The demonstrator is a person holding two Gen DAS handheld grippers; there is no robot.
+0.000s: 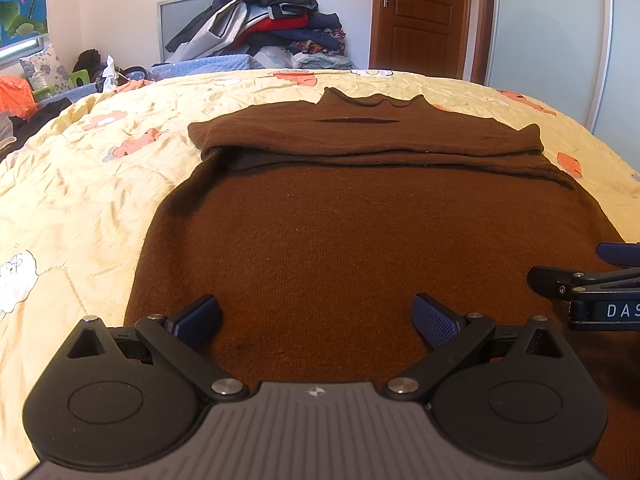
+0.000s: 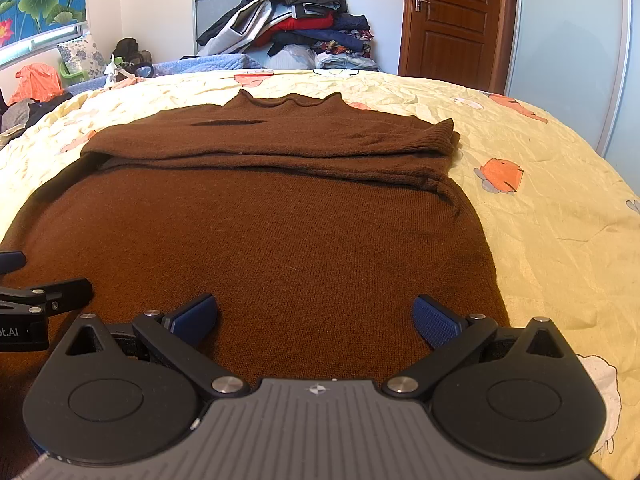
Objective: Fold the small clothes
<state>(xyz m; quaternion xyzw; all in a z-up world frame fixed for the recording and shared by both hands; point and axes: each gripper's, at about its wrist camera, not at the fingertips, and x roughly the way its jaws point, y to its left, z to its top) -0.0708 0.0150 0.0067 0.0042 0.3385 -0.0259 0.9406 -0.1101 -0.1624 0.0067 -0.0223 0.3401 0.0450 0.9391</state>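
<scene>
A brown knit sweater (image 1: 340,232) lies flat on the yellow patterned bedspread (image 1: 80,184), collar at the far end, both sleeves folded across the chest. My left gripper (image 1: 316,320) hovers over the sweater's near hem, open, nothing between its blue pads. In the right wrist view the same sweater (image 2: 280,232) fills the middle, and my right gripper (image 2: 316,320) stands open over the near hem toward its right side. Each gripper shows at the edge of the other's view: the right gripper (image 1: 592,280) and the left gripper (image 2: 36,292).
A tall heap of clothes (image 1: 264,20) is stacked past the far edge of the bed. A wooden door (image 1: 420,16) and a sliding wardrobe panel (image 1: 552,48) stand at the back right. Cushions and an orange bag (image 1: 16,96) sit at the left.
</scene>
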